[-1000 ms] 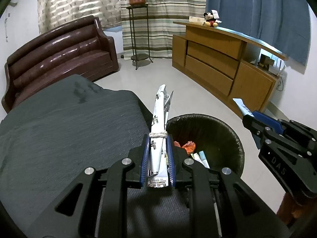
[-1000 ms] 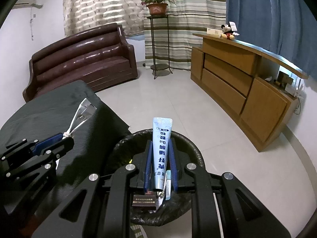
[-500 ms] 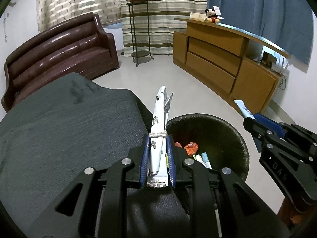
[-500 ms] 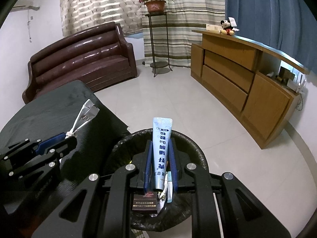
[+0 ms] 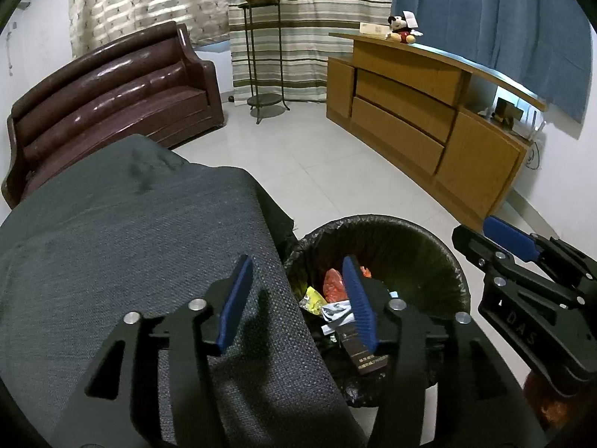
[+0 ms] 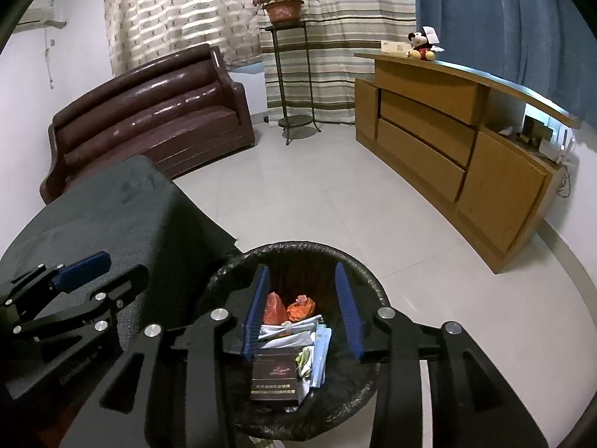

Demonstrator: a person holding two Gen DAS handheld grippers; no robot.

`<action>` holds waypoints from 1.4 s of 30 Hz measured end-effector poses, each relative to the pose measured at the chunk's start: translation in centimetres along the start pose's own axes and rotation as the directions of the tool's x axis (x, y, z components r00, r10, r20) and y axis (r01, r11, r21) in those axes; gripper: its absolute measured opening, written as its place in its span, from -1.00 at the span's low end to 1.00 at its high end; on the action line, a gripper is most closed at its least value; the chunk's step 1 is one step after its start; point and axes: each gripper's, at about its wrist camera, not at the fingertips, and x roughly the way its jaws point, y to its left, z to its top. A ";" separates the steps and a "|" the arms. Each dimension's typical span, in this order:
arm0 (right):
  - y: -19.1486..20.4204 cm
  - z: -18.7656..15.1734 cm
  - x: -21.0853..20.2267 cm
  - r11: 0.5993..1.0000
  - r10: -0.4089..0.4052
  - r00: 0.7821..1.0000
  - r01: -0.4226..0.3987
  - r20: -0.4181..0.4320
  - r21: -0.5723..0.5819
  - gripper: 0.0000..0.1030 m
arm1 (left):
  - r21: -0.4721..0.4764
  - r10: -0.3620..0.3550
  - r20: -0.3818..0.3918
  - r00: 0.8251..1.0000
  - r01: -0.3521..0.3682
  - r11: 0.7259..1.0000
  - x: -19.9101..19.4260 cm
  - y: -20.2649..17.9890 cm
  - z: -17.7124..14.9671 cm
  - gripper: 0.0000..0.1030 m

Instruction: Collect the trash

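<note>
Hovering over the round black-bagged trash bin (image 6: 367, 280), the right gripper (image 6: 304, 306) is spreading its blue-padded jaws, with nothing between them. Below them in the bin, orange crumpled wrappers (image 6: 289, 308) are lying toward twelve o'clock, white and pale-blue packets (image 6: 294, 336) at the centre, and a dark brown flat cigarette box (image 6: 275, 377) toward six o'clock. The left gripper (image 5: 298, 298) is also widening its jaws and holding nothing; its left pad is hanging over the dark grey fabric-covered table (image 5: 112, 246) while its right pad is hanging over the bin's rim at about nine o'clock. The bin is standing on the pale tiled floor (image 6: 335, 201) just beside the table's edge. Farther off, a dark brown leather sofa (image 6: 149, 119) is sitting at ten o'clock and a wooden sideboard (image 6: 447, 130) at two o'clock.
</note>
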 end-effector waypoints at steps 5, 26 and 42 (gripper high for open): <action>0.1 -0.1 -0.6 1.000 -0.011 1.000 0.010 0.014 0.005 -0.06 | -0.007 0.003 0.012 1.000 -0.003 1.000 -0.5 0.2 0.1 0.11; 1.2 -1.6 -5.6 0.999 -0.034 0.998 0.035 0.061 -0.016 0.26 | -0.051 0.052 0.108 0.993 -0.047 0.998 -7.9 2.8 -2.5 0.56; 2.6 -2.5 -9.3 0.998 -0.022 0.995 0.028 0.102 -0.063 0.35 | -0.091 0.123 0.157 0.980 -0.110 0.990 -13.0 4.0 -4.5 0.74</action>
